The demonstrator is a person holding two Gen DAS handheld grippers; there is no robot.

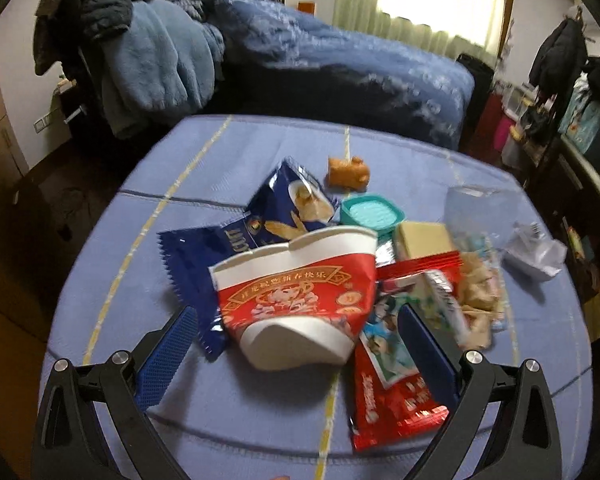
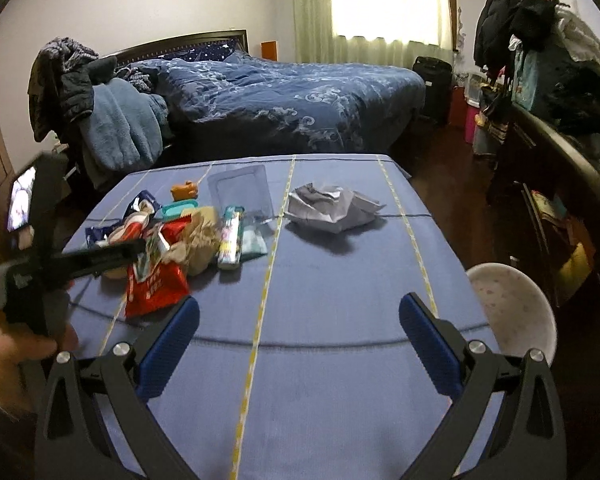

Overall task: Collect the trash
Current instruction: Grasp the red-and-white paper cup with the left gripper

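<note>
Left claw (image 1: 296,344) gaping around crushed paper cup (image 1: 296,300), unclamped, right claw (image 2: 300,340) wide, empty

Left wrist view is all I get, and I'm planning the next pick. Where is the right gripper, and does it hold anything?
Observer: The right gripper is open and empty, over bare tablecloth, apart from the trash pile.
Operator: Any trash straight ahead of it?
Observer: Yes. A crumpled grey wrapper lies alone beyond it, right of the pile.
Operator: Anything beside the table there?
Observer: A white stool stands by the table's right side.
</note>
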